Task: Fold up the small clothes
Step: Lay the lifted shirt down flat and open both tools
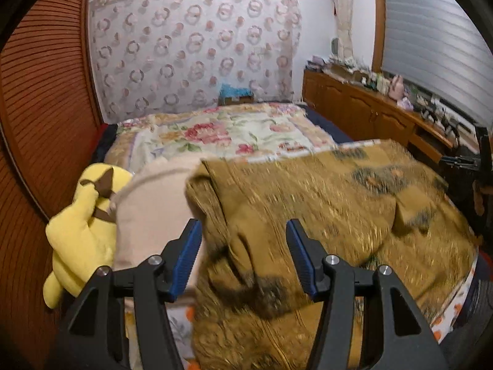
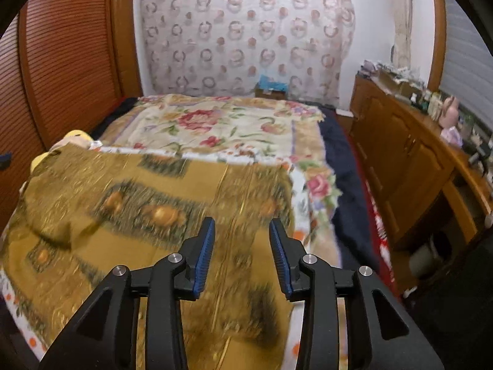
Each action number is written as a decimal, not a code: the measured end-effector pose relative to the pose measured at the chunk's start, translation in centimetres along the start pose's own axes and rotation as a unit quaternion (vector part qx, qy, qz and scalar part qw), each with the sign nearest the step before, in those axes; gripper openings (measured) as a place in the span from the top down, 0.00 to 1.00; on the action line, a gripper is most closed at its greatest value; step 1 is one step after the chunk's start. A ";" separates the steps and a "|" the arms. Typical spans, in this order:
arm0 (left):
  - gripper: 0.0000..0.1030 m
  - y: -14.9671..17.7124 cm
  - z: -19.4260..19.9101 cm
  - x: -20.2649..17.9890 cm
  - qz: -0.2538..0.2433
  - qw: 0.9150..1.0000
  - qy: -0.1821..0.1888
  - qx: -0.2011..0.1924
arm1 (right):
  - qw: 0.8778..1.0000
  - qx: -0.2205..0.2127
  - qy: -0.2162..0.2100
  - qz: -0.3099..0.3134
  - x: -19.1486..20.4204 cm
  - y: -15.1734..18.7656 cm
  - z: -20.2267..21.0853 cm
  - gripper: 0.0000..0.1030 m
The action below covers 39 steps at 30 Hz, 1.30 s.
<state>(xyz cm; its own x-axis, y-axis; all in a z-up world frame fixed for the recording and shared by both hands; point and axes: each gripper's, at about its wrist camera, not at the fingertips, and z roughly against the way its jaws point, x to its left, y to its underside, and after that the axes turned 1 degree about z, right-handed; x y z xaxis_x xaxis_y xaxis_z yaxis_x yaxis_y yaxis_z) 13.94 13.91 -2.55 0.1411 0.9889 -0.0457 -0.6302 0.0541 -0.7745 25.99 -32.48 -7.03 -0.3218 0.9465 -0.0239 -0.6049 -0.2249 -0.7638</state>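
A mustard-brown patterned garment (image 1: 323, 203) lies spread on the bed, rumpled and bunched at its left side; it also shows in the right wrist view (image 2: 148, 209). My left gripper (image 1: 243, 234) is open and empty, hovering over the garment's bunched left part. My right gripper (image 2: 242, 231) is open and empty, above the garment's right part near its right edge. Both views are motion-blurred.
A floral bedspread (image 2: 215, 126) covers the bed. A beige cloth (image 1: 148, 209) and a yellow plush toy (image 1: 80, 215) lie at the bed's left edge by a slatted wooden wardrobe (image 1: 40, 108). A wooden sideboard (image 2: 409, 160) with clutter stands right.
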 end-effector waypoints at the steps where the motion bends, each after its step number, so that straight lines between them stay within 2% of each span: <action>1: 0.45 0.6 -0.2 -0.2 0.001 1.000 0.004 0.006 | 1.000 0.005 0.001 -0.002 0.0 1.1 -0.1 0.62; 6: 0.45 3.7 -1.6 -1.7 -0.006 0.999 0.022 0.043 | 0.999 0.026 0.012 -0.021 -0.5 4.6 -0.3 0.62; 9: 0.45 5.1 -2.4 -2.3 -0.007 0.998 0.027 0.062 | 0.999 0.030 0.003 -0.038 -0.6 6.3 0.1 0.62; 16: 0.45 6.8 -4.4 -2.4 0.004 0.995 0.017 0.098 | 0.998 0.042 -0.002 -0.041 0.1 7.7 0.6 0.62; 23: 0.40 7.0 -4.4 -2.9 -0.009 0.996 0.010 0.093 | 0.998 0.053 0.000 -0.045 0.4 8.0 0.2 0.62; 27: 0.26 7.1 -4.6 -3.1 -0.017 0.995 0.011 0.098 | 0.997 0.057 0.002 -0.052 0.3 7.4 -0.5 0.62; 29: 0.22 7.0 -4.8 -3.1 -0.015 0.995 0.012 0.101 | 0.997 0.061 0.003 -0.055 0.3 7.5 -1.0 0.62; 33: 0.17 6.8 -4.9 -3.1 -0.015 0.994 0.010 0.104 | 0.997 0.062 0.011 -0.052 0.4 7.8 -1.6 0.62; 39: 0.17 6.9 -4.9 -3.0 -0.013 0.994 0.011 0.103 | 0.997 0.059 0.008 -0.058 0.2 8.0 -1.6 0.61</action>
<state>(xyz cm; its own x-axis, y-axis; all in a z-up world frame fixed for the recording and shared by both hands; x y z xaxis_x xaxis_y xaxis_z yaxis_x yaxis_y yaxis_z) 12.88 10.61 -10.81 0.1750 0.9836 -0.0424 -0.7692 0.1097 -0.6295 22.28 -33.73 -14.13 -0.2338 0.9710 0.0491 -0.7187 -0.1386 -0.6814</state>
